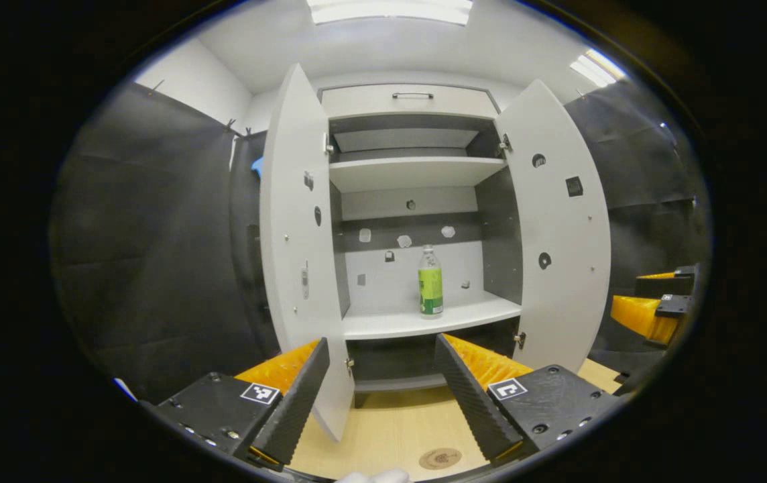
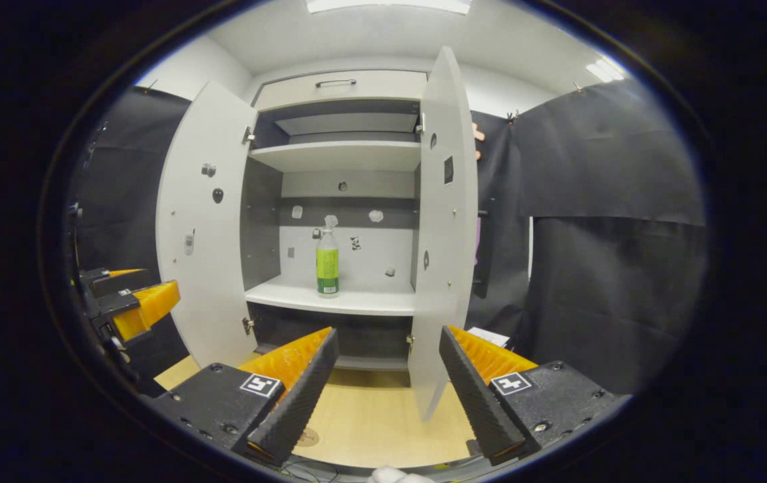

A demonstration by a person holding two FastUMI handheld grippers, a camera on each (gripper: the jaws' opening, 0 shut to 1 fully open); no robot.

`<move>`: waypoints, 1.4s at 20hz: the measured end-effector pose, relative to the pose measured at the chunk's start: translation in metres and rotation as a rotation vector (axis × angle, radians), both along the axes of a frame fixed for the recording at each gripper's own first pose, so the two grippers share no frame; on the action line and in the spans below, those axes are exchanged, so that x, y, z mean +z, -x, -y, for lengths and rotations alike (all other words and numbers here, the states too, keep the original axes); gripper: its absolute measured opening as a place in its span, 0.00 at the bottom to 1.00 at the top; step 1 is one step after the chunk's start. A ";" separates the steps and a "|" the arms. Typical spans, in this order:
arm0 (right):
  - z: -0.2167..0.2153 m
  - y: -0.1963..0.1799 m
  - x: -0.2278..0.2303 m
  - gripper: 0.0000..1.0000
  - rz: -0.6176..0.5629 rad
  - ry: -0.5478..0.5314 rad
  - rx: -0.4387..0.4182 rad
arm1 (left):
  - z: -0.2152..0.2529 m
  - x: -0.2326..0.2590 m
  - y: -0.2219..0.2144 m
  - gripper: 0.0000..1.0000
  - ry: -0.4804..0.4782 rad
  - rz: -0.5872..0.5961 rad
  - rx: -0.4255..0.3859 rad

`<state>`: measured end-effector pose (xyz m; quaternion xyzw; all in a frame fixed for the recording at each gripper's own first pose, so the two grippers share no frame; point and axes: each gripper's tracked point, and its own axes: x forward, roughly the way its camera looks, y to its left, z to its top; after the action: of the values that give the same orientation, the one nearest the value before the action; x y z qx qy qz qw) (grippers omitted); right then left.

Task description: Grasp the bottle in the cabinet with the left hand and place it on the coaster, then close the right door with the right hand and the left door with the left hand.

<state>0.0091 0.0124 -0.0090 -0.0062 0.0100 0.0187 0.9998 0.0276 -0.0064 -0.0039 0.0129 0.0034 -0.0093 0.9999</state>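
A clear bottle (image 1: 430, 282) with a green label stands upright on the lower shelf of the open white cabinet (image 1: 410, 100); it is also in the right gripper view (image 2: 327, 263). Both doors stand wide open: left door (image 1: 300, 255) (image 2: 199, 221), right door (image 1: 561, 235) (image 2: 444, 221). A round brown coaster (image 1: 440, 459) lies on the wooden table in front of the cabinet, partly behind a finger in the right gripper view (image 2: 308, 437). My left gripper (image 1: 381, 343) is open and empty, well short of the shelf. My right gripper (image 2: 389, 333) is open and empty, near the right door's edge.
The wooden table (image 1: 383, 422) runs from the cabinet's foot toward me. An upper shelf (image 1: 414, 171) and a top drawer with a handle (image 1: 413, 95) sit above the bottle. Black cloth walls close in both sides. Each gripper appears at the other view's edge (image 1: 652, 305) (image 2: 132, 302).
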 end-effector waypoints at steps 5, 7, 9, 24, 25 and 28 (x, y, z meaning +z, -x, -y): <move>0.002 -0.027 0.004 0.99 -0.007 0.028 0.027 | 0.018 0.008 -0.066 0.97 -0.018 0.013 -0.004; 0.004 -0.038 0.015 0.99 0.020 0.064 0.022 | 0.025 0.020 -0.103 0.97 -0.019 0.033 -0.008; -0.001 -0.047 0.021 0.99 0.019 0.062 0.047 | 0.034 0.033 -0.139 0.97 -0.018 0.058 -0.014; -0.001 -0.072 0.031 0.97 -0.032 0.034 0.040 | 0.089 0.054 -0.360 0.97 0.060 0.063 -0.023; 0.000 -0.072 0.030 0.97 -0.037 0.038 0.035 | 0.090 0.046 -0.368 0.97 0.062 0.047 -0.022; 0.004 -0.073 0.025 0.97 -0.053 0.046 0.013 | 0.099 0.033 -0.384 0.97 0.035 0.027 -0.018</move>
<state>0.0824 0.0083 0.0158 -0.0289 0.0368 0.0252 0.9986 0.4114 -0.1053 0.0293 -0.0044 -0.0102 -0.0184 0.9998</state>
